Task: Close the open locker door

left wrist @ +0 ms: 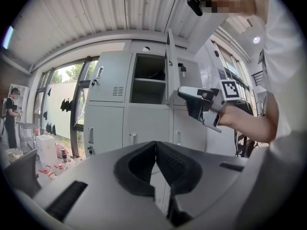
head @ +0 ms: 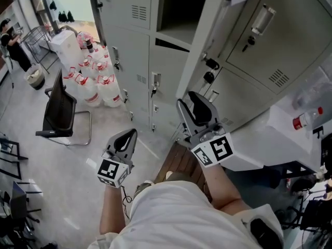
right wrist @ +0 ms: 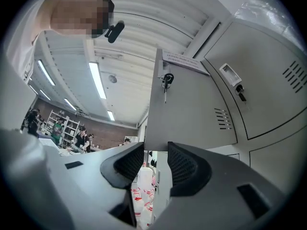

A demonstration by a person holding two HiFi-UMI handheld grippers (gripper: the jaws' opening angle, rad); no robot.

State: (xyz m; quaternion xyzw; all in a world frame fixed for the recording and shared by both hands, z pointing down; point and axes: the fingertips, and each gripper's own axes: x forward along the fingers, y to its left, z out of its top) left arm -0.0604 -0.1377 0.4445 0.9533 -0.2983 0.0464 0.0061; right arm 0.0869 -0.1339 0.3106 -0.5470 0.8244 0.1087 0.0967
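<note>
Bare floor (head: 104, 149) before the lockers (head: 129, 45), free to pass along; chair (head: 59, 110) and water jugs (head: 98, 84) crowding the floor's left side; open locker door (head: 207, 40) jutting out edge-on just ahead of the right hand-held gripper (right wrist: 156, 150), standing across the path along the locker fronts; white tabletop (head: 259, 139) hemming in the right.

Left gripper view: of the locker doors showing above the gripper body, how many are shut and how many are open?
Shut locker doors: 5
Open locker door: 1
Total: 6
</note>
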